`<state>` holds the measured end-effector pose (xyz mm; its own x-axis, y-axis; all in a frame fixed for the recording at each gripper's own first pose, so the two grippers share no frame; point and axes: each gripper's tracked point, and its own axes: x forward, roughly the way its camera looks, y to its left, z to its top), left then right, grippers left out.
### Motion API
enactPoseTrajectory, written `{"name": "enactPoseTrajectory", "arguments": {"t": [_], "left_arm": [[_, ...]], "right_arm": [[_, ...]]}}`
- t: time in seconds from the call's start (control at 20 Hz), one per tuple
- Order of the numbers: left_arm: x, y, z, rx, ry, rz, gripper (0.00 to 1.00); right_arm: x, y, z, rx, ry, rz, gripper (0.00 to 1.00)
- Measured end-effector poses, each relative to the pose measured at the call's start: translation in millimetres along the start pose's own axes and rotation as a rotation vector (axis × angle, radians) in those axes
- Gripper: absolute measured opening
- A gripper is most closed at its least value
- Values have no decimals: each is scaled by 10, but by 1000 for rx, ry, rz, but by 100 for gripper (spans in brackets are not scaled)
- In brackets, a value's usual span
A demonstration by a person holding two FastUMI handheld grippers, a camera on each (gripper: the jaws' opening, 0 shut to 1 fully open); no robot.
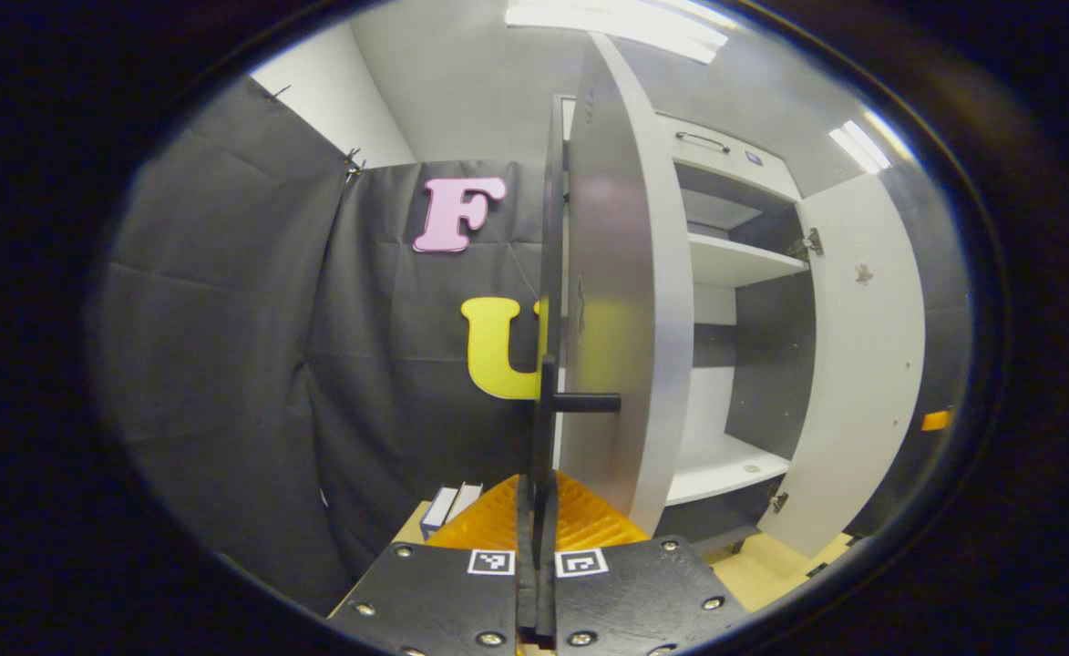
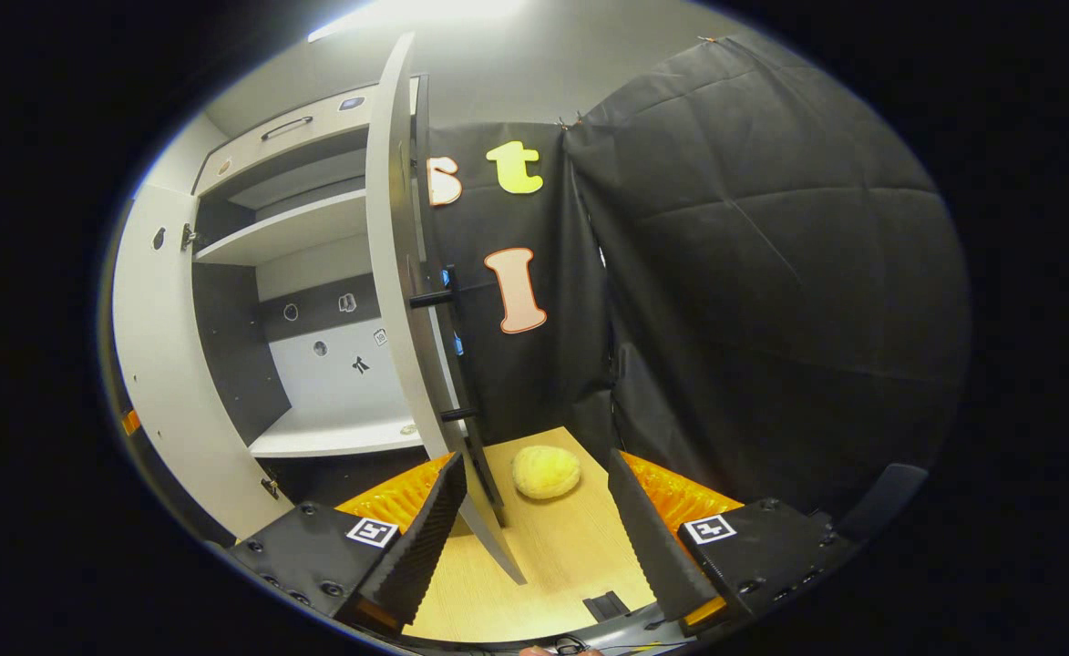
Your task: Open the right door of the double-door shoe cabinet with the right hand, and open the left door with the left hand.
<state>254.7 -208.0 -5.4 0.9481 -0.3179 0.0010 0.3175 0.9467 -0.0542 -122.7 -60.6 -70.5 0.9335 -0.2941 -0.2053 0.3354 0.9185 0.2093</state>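
Note:
The white shoe cabinet stands with both doors swung out and its shelves bare. In the left gripper view the left door is seen edge-on just ahead. My left gripper is shut on that door's long black handle bar. The right door hangs open beyond it. In the right gripper view the right door is edge-on, its black handle running down between the fingers. My right gripper is open, the door's lower corner near one finger but not pinched. The left door stands open farther off.
A yellow rounded object lies on the wooden floor just past the right door. Small white and purple boxes sit on the floor left of the left door. Black cloth walls close in on both sides.

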Motion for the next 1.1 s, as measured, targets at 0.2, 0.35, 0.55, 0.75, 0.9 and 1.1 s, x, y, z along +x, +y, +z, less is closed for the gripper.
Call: {"name": "enactPoseTrajectory", "arguments": {"t": [0.2, 0.35, 0.55, 0.75, 0.9, 1.1], "left_arm": [[-70, -42, -1, -35, 10, 7, 1], [-140, 3, 40, -34, -6, 33, 1], [-305, 171, 116, 28, -33, 99, 2], [-425, 150, 193, 21, -84, 124, 5], [-464, 218, 237, 36, -124, 178, 28], [-591, 112, 124, 33, -106, 182, 84]], "right_arm": [[43, 37, -15, -9, 1, 6, 92], [63, 86, -9, -23, 4, 16, 98], [93, 164, 99, -28, -20, 28, 92], [38, 273, 211, -54, -73, 52, 93], [-25, 189, 261, -106, -104, 27, 98], [-138, 159, 280, -113, -148, -2, 98]]}}
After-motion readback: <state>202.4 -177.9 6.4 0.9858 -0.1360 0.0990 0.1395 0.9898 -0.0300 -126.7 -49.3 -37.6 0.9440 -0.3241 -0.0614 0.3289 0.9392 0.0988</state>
